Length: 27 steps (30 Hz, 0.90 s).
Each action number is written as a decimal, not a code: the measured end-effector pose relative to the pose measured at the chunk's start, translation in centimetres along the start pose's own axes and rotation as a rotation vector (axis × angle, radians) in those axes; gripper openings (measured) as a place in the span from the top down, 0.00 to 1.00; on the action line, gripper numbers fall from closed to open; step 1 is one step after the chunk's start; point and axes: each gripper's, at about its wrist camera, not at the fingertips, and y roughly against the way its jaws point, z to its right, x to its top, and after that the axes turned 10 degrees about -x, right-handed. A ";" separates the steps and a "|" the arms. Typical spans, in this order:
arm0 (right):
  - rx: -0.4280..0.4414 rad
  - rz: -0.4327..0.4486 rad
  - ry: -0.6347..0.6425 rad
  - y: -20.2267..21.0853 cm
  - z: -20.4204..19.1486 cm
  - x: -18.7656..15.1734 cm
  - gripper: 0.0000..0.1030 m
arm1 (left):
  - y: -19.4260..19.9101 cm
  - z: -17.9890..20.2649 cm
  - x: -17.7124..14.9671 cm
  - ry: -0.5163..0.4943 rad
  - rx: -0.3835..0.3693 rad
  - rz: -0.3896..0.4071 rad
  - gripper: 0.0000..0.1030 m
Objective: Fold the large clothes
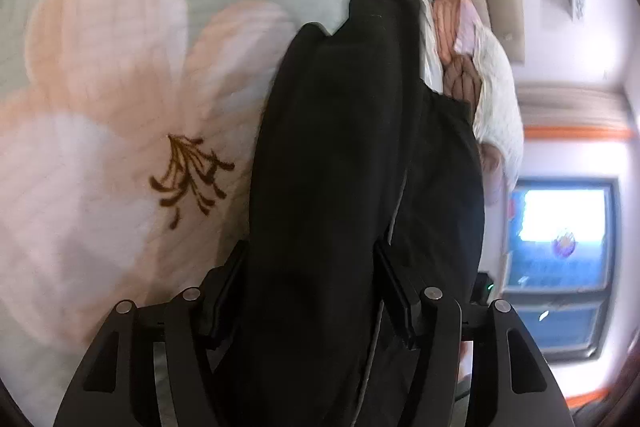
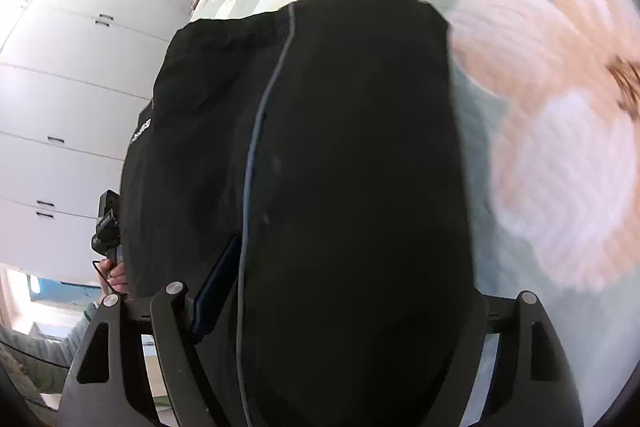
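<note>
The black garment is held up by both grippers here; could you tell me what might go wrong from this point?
The black garment hangs bunched between the left gripper and right gripper, so it could land creased on the floral bedspread. Its far end may also drag onto the clothes pile.

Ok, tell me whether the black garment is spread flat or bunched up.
Bunched: the black garment hangs gathered between both tools, left tool and right tool, above the floral bedspread.
</note>
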 end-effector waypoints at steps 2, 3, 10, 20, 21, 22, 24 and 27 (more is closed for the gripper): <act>-0.022 0.008 0.016 0.1 -0.9 -0.2 0.24 | 0.1 1.4 -0.7 -0.071 0.045 0.027 0.50; -0.033 0.021 0.030 0.4 -1.4 -0.5 0.35 | 0.3 2.1 -1.2 -0.097 0.059 0.044 0.55; -0.059 0.161 0.126 7.2 -6.6 -3.2 0.61 | 4.5 9.3 -6.0 -0.265 -0.034 0.131 0.72; -0.083 0.170 0.211 15.1 -15.9 -15.2 0.61 | 15.4 13.8 -16.2 -0.345 -0.024 0.098 0.72; -0.086 0.157 0.210 15.3 -16.6 -16.5 0.61 | 16.5 13.5 -17.2 -0.334 -0.014 0.092 0.72; -0.095 0.144 0.215 15.1 -17.2 -17.3 0.61 | 17.2 13.1 -17.9 -0.328 -0.004 0.088 0.72; -0.116 0.112 0.238 14.4 -18.2 -19.3 0.61 | 18.5 12.1 -20.0 -0.319 0.031 0.079 0.72; -0.127 0.065 0.243 12.2 -18.2 -21.3 0.61 | 19.9 8.7 -22.7 -0.258 0.053 0.083 0.72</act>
